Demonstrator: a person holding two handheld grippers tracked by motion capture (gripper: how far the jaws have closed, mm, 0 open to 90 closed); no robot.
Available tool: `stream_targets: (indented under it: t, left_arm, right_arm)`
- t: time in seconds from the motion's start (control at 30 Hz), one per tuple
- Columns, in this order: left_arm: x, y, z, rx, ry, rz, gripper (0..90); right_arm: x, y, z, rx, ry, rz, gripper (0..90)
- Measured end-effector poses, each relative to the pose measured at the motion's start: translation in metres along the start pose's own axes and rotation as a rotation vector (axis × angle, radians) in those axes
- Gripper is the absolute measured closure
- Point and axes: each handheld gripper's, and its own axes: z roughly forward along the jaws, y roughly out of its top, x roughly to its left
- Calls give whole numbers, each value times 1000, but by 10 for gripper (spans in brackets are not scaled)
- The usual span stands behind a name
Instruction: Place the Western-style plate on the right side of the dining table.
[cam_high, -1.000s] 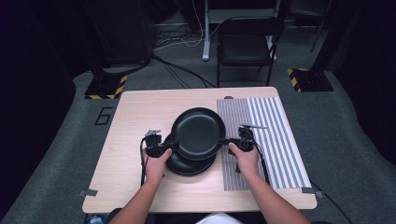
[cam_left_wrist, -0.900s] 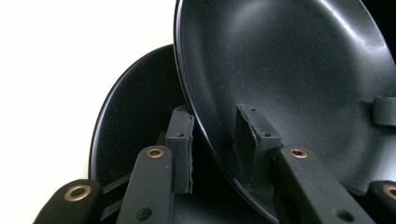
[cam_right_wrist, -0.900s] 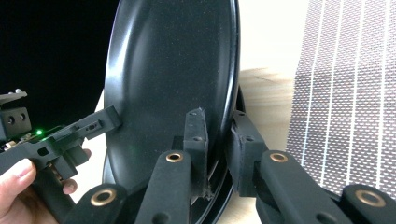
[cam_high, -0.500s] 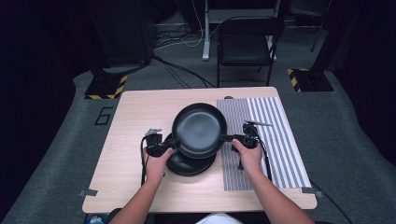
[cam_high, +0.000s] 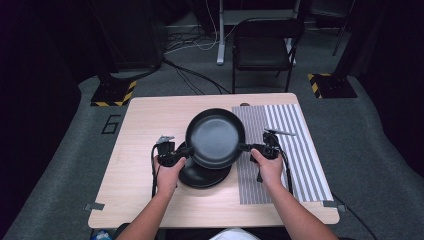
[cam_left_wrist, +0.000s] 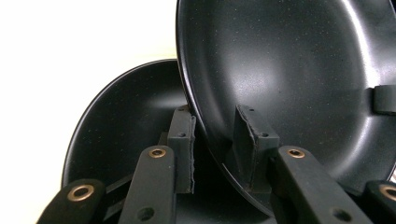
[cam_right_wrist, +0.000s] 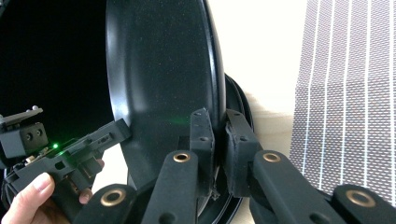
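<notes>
Above the lower pan (cam_high: 202, 175), upper pan (cam_high: 216, 137) clamped at nine o'clock by left gripper (cam_high: 181, 155), three o'clock by right gripper (cam_high: 248, 147).

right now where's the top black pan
In the high view the top black pan is mid-table, gripped between left gripper and right gripper, above the lower pan.

high view: set above the near side, aimed forward and down, far off, whole desk (cam_high: 150, 120) taken in | left gripper view: aimed along its own jaws, very close to the upper pan (cam_left_wrist: 299, 70) rim | right gripper view: likewise close, opposite rim | shared: upper pan, lower pan (cam_left_wrist: 121, 121), striped mat (cam_right_wrist: 345, 93) at frame right
</notes>
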Motion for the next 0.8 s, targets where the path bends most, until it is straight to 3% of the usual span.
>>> stream_targets:
  t: [0.33, 0.8]
  left_arm:
    - [-11, 0, 3, -1, -22, 8, 691]
    - [-32, 4, 4, -3, -30, 58, 683]
  right_arm:
    - [-6, 1, -12, -4, -6, 14, 829]
    - [-9, -2, -35, -25, 6, 7, 820]
